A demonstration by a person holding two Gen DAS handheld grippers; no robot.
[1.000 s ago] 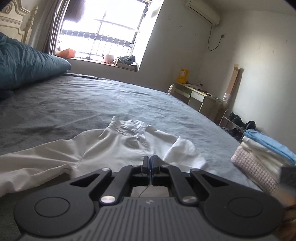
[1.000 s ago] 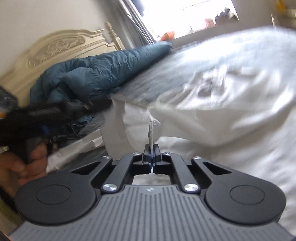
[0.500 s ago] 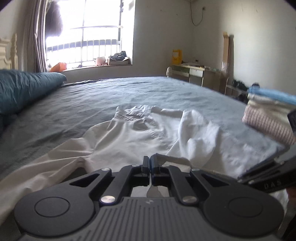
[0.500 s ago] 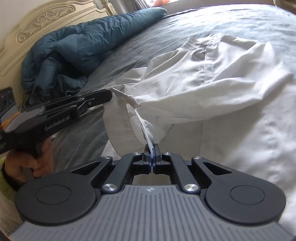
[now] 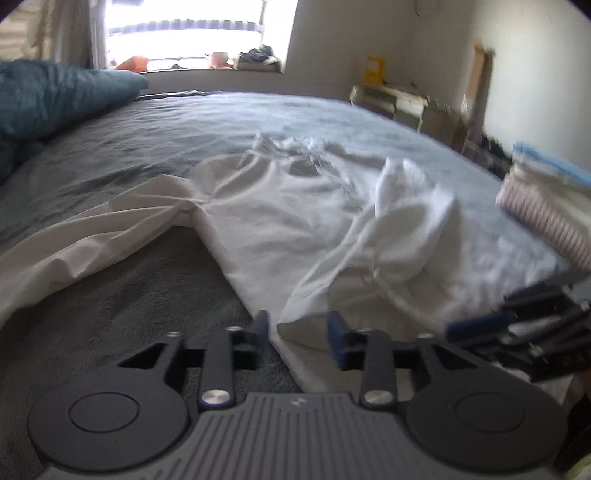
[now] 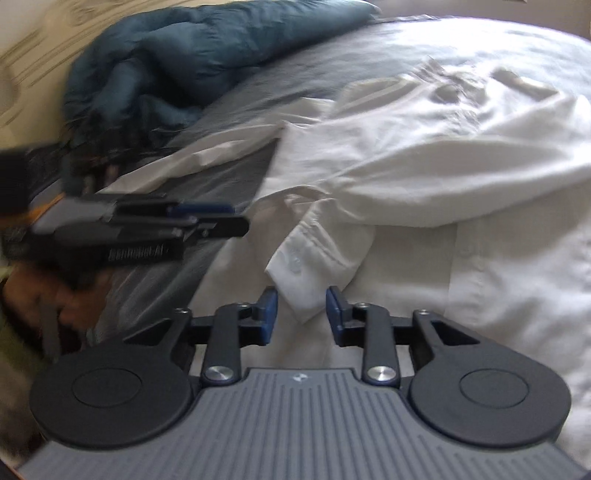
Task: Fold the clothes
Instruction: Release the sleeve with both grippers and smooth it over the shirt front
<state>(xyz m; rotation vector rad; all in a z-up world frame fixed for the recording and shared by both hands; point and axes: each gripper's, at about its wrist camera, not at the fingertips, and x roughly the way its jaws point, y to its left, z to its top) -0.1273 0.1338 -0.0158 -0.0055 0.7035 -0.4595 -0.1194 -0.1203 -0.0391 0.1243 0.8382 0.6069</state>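
Left wrist view: a white shirt (image 5: 280, 221) lies spread on a grey bedspread (image 5: 110, 147), collar toward the window (image 5: 192, 29), one sleeve trailing off the left edge of the frame. Motion blur softens the collar and the clutter on the sill beyond reading. A stack of folded clothes (image 5: 543, 206) is cut off at the right edge. The left gripper (image 5: 298, 334) points down at the shirt's near hem; its jaws are opening, a corner of the hem lying between them with neither pad pressing it. The right gripper (image 5: 517, 328) enters at lower right, smeared and only partly in frame. Half a second ago the left jaws were clamped shut on that hem; the hem now lies slack on the bed.

Right wrist view: the shirt's folded-over sleeve ends in a cuff (image 6: 314, 273) whose tip lies between the fingers of the right gripper (image 6: 301, 308). Its jaws are opening and the pads stand clear of the cloth. A teal duvet (image 6: 192, 55) is bunched against a blurred headboard (image 6: 33, 62). At left, the left gripper (image 6: 207, 221) and the hand (image 6: 48, 295) holding it are badly smeared. Half a second ago these jaws pinched the cuff upright; it now rests flat on the shirt.
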